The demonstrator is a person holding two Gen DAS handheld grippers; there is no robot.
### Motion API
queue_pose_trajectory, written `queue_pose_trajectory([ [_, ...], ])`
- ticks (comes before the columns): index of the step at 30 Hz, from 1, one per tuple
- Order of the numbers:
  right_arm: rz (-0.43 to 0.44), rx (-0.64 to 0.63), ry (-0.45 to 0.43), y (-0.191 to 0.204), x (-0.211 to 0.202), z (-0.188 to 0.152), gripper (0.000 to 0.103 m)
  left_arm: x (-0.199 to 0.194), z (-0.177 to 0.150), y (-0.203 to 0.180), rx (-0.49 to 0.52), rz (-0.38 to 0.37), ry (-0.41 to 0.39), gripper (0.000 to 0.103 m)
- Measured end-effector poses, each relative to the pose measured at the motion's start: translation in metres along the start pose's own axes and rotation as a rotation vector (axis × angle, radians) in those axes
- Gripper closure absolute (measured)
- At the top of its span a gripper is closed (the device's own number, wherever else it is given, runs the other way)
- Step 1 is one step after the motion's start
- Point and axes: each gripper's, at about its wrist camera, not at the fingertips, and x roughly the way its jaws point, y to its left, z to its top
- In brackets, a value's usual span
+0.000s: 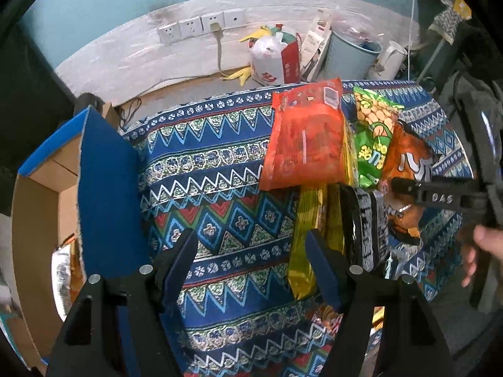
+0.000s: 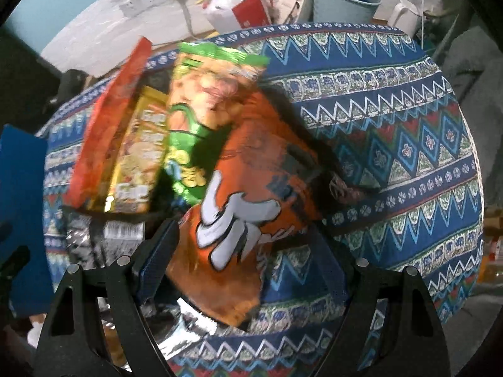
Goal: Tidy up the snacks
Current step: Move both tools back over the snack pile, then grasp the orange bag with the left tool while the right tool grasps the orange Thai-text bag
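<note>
Only the left view shows the cardboard box (image 1: 47,188); both tongs (image 1: 251,251) (image 2: 248,248) gape apart, gripping nothing

Right gripper (image 1: 440,196): white handwritten marking "DAS" on its black finger. Snack bags carry Chinese print; the large white characters on the orange bag (image 2: 239,216) are not legible.

Bare tablecloth (image 1: 220,169) lies between the box flap (image 1: 107,188) and snack pile (image 1: 330,157).
</note>
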Motion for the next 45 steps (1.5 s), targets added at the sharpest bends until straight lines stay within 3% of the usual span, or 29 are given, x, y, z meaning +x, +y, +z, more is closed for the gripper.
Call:
queue_pose_trajectory([
  [4,-0.003,-0.003,0.019,-0.005,0.011,0.004,0.020,0.009,0.013,-0.001,-0.037,-0.035,0.018,0.031],
  [7,-0.022,-0.062,0.021,-0.003,0.014,0.004,0.036,0.015,0.024,-0.008,-0.044,-0.048,0.017,0.029],
  [11,-0.069,-0.144,0.001,0.001,0.013,0.002,0.049,0.024,0.037,-0.018,-0.029,-0.050,0.011,0.028],
  [17,-0.134,-0.192,-0.049,-0.018,0.001,0.007,0.057,0.044,0.058,-0.032,-0.031,-0.084,0.033,0.027],
  [21,-0.163,-0.193,-0.077,-0.040,-0.009,0.014,0.057,0.058,0.072,-0.045,-0.042,-0.105,0.059,0.027],
  [27,-0.140,-0.175,-0.088,-0.047,-0.009,0.023,0.057,0.079,0.083,-0.062,-0.004,-0.070,0.080,0.027],
  [32,-0.118,-0.162,-0.063,-0.045,0.005,0.030,0.049,0.098,0.086,-0.059,-0.007,-0.053,0.102,0.027],
  [38,-0.114,-0.155,-0.045,-0.053,0.020,0.038,0.043,0.110,0.092,-0.047,-0.074,-0.117,0.114,0.028],
  [43,-0.130,-0.171,-0.027,-0.052,0.032,0.041,0.040,0.113,0.094,-0.042,-0.059,-0.162,0.106,0.047],
  [45,-0.131,-0.176,-0.029,-0.051,0.032,0.041,0.044,0.108,0.094,-0.041,-0.052,-0.161,0.094,0.057],
])
